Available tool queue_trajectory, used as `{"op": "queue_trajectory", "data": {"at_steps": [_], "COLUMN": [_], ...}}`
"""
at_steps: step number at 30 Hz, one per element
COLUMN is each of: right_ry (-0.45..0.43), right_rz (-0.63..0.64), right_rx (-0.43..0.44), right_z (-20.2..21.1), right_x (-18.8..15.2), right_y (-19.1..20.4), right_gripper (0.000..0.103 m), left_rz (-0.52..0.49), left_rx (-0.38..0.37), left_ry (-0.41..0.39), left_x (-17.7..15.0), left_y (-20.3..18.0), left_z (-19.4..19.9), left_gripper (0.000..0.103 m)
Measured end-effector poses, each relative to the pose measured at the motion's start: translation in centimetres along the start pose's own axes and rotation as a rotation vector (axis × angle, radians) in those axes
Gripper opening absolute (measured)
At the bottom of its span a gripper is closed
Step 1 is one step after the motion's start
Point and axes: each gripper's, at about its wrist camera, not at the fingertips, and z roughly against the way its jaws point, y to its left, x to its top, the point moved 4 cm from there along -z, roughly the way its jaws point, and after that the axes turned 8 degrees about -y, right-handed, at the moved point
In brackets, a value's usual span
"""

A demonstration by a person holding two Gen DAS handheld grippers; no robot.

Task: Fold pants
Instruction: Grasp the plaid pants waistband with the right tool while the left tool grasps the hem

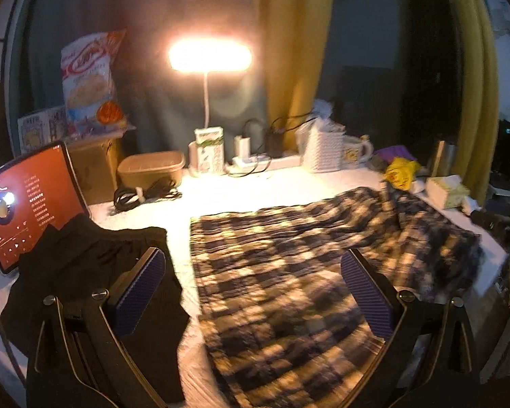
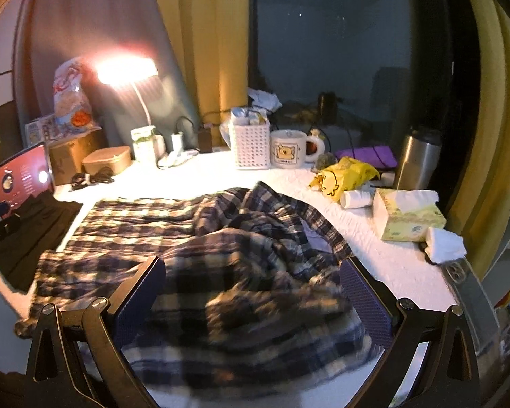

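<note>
Plaid pants [image 1: 289,255] in dark blue and cream lie on the white table cover [image 1: 238,190], legs flat toward the left. In the right wrist view the pants [image 2: 153,224] are rumpled and bunched at their right end. My left gripper [image 1: 255,292] hangs open above the flat part, its left finger [image 1: 142,292] over a black garment [image 1: 85,272]. My right gripper [image 2: 253,301] stands wide open over the bunched end. The heaped cloth lies between its fingers [image 2: 139,299], and the pads do not press on it.
A tablet [image 1: 27,204] leans at the left behind the black garment. A lit lamp [image 1: 209,56], a tan box [image 1: 149,170], a white basket [image 2: 250,146] and a mug [image 2: 289,151] line the back. A tissue box [image 2: 408,217], yellow bag [image 2: 343,173] and steel flask [image 2: 418,159] crowd the right.
</note>
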Motion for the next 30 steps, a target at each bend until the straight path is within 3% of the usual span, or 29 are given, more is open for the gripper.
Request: {"op": "queue_trajectory", "data": {"at_steps": [5,10,18,22,23,24,27,30], "right_ry": [0.032,0.081,0.319,0.394,0.407,0.417,0.409,0.376], "right_rz": [0.022,0.025,0.103,0.154,0.179,0.192,0.186,0.174], "right_rx": [0.002,0.035,0.166,0.216,0.231,0.232,0.207,0.153], "right_z": [-4.1,-9.1,-20.2,-23.6,-24.2,-24.5,-24.3,-22.4], "right_x": [2.3,4.5,4.7,3.6,3.1,2.7,2.3,3.1], "right_y": [-2.0,-4.2,-4.1,-3.2,-2.8,-2.7,-3.5,-5.3], "right_gripper": [0.083,0.077,0.076,0.076,0.06,0.031,0.018,0.017], "left_rz": [0.003,-0.004,-0.025,-0.025,-0.021,-0.02,-0.036,-0.064], "left_rx": [0.039,0.066,0.078,0.086,0.087,0.09,0.094,0.099], "left_ry": [0.051,0.117,0.21,0.258,0.274,0.288,0.322,0.335], "left_x": [0.5,0.8,0.7,0.3,0.1,-0.1,-0.7,-0.9], "left_y": [2.3,3.6,4.1,4.3,4.4,4.4,4.3,3.7], "left_z": [-4.2,-8.9,-15.0,-17.5,-18.2,-18.7,-19.8,-20.4], "left_gripper": [0.102,0.102,0.102,0.102,0.102,0.102,0.1,0.097]}}
